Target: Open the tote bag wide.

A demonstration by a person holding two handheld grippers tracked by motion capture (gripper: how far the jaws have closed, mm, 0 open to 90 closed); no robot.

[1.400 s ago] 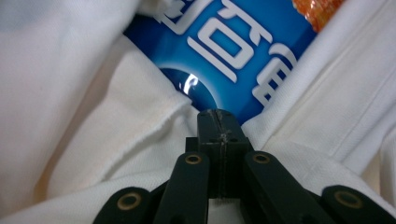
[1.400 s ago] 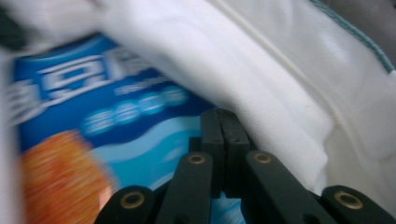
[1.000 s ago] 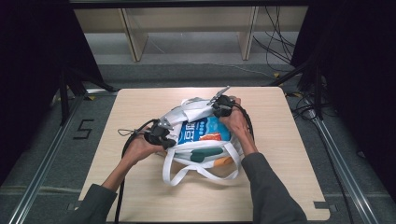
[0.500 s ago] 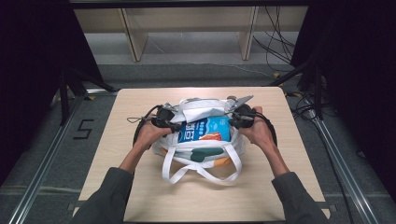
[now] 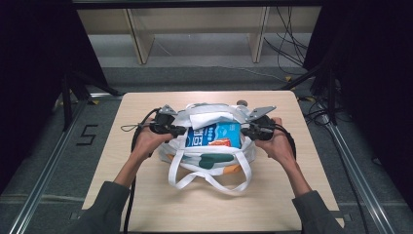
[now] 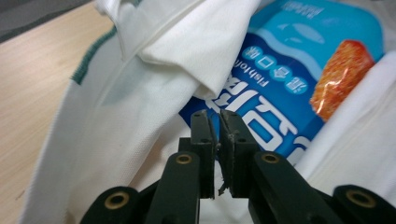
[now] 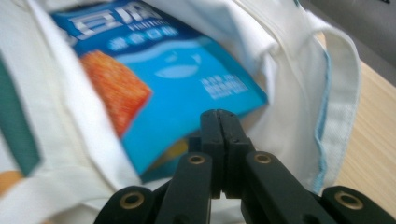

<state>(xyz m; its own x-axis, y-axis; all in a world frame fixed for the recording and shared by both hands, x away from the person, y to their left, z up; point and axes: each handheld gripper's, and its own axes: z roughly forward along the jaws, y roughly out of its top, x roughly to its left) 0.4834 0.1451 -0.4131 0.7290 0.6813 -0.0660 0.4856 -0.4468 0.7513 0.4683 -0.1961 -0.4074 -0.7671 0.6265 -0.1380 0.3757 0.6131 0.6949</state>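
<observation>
White cloth tote bag (image 5: 209,156): mid-table, holding blue snack packet (image 5: 214,135). Left gripper (image 6: 218,116): jaws just opened slightly, narrow gap, nothing visibly pinched. Right gripper (image 7: 219,116): jaws pressed together at the bag's edge.

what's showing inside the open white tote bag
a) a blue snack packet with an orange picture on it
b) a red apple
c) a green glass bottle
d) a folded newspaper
a: the blue snack packet lies in the mouth of the white tote bag, its orange picture also plain in the left gripper view.
</observation>
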